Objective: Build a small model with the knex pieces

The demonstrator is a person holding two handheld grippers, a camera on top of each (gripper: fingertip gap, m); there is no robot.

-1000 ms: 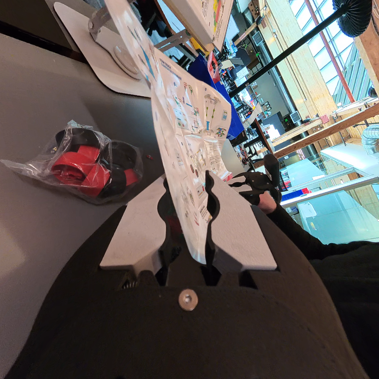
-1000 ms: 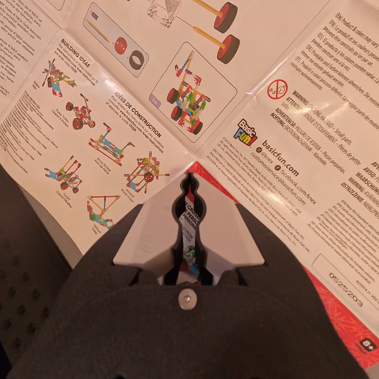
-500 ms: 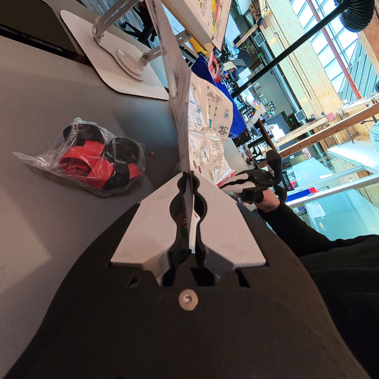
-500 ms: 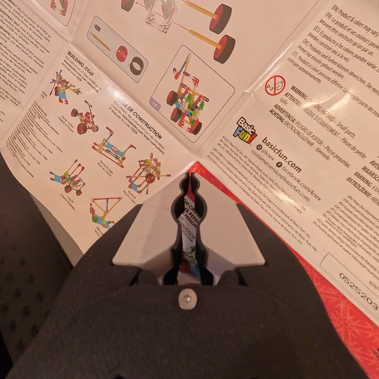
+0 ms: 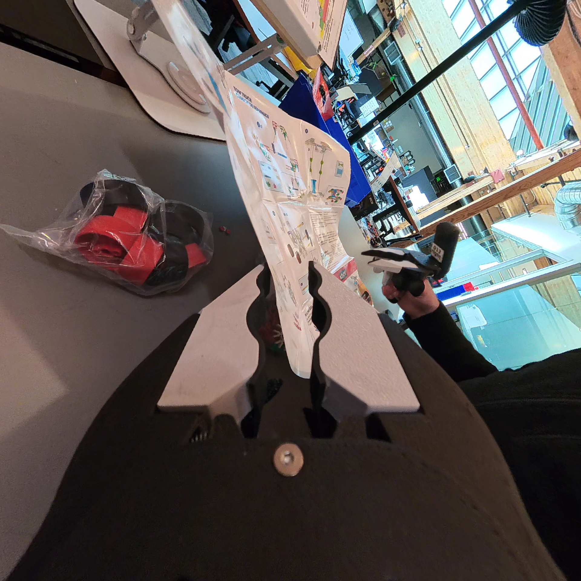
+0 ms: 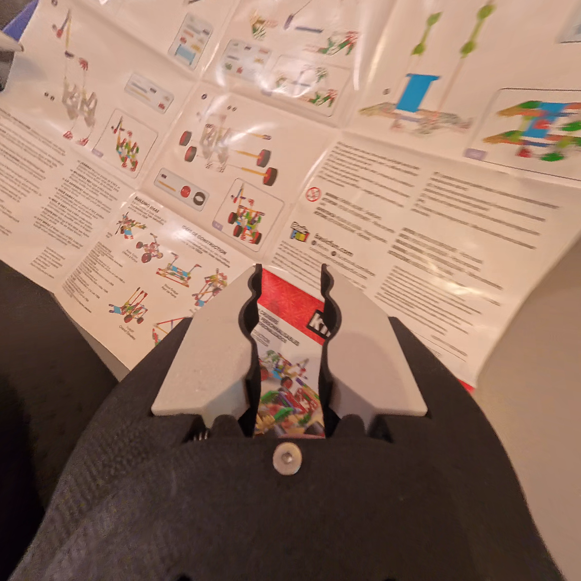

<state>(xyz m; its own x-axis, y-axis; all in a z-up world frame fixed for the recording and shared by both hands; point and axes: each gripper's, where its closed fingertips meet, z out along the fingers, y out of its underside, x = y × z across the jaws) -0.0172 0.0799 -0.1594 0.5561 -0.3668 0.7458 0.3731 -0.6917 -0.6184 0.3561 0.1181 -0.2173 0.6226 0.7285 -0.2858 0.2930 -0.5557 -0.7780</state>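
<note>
Instruction sheet (image 5: 289,195) unfolded, hanging upright over grey table (image 5: 63,141), lower edge between spread fingers of left gripper (image 5: 287,270); contact not discernible. Right gripper (image 6: 290,270) parted, empty, facing sheet's printed side above red box (image 6: 289,298). Bagged red-black wheels (image 5: 132,232) lay left.

A large white printed instruction sheet (image 5: 292,201) stands on edge between the parted fingers of the left gripper (image 5: 287,270), filling that gap and walling off the way ahead. To its left, grey tabletop (image 5: 63,132) lies bare up to a clear plastic bag of red and black parts (image 5: 132,232). A white flat stand base (image 5: 141,78) blocks the far side. The right gripper (image 6: 290,270) faces the same sheet (image 6: 314,141), which closes off its whole forward view.
</note>
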